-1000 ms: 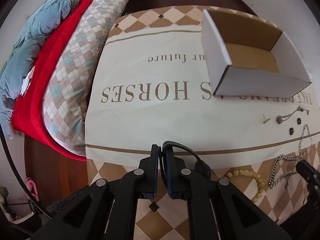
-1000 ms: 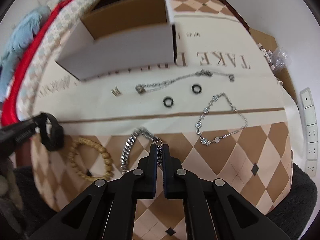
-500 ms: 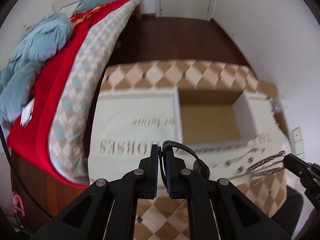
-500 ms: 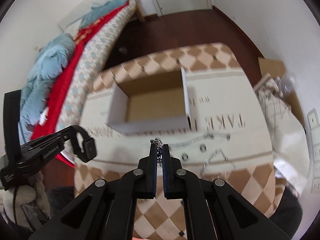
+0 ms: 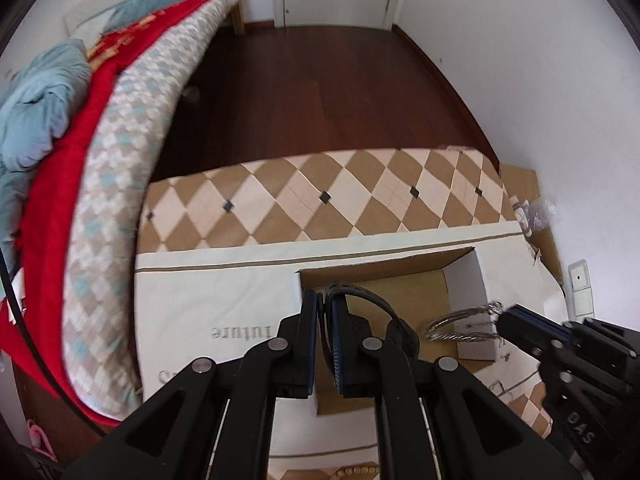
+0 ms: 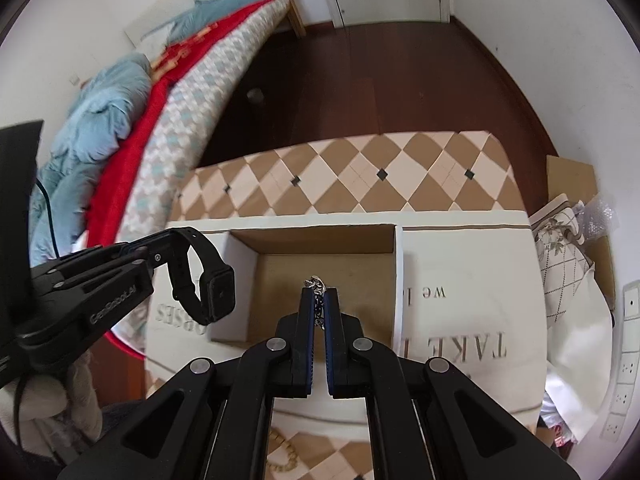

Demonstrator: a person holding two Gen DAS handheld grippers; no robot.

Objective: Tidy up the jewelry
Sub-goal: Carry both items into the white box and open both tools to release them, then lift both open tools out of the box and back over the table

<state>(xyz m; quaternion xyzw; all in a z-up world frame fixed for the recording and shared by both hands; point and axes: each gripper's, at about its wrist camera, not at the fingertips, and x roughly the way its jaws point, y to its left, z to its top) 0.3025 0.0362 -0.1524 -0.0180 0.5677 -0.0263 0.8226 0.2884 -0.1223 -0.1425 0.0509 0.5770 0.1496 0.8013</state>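
Note:
My left gripper [image 5: 323, 300] is shut on the strap of a black smartwatch [image 5: 372, 304], held in the air over the left end of an open white cardboard box [image 5: 466, 280]; the watch [image 6: 208, 288] also shows in the right wrist view. My right gripper [image 6: 319, 298] is shut on a silver chain bracelet [image 6: 316, 285], held above the box's brown floor [image 6: 320, 264]. The bracelet hangs as a loop [image 5: 460, 324] from the right gripper in the left wrist view. Wooden beads [image 6: 284, 456] lie on the table below.
The box stands on a cream cloth with printed letters [image 6: 472, 280] over a diamond-patterned table [image 5: 320, 200]. A bed with red and blue blankets [image 5: 60, 140] runs along the left. Dark wood floor [image 5: 320, 72] lies beyond. Bags and cardboard [image 6: 568, 240] sit at the right.
Both grippers have risen from the table with the watch and bracelet and moved forward over the open box. The other jewelry has dropped out of view.

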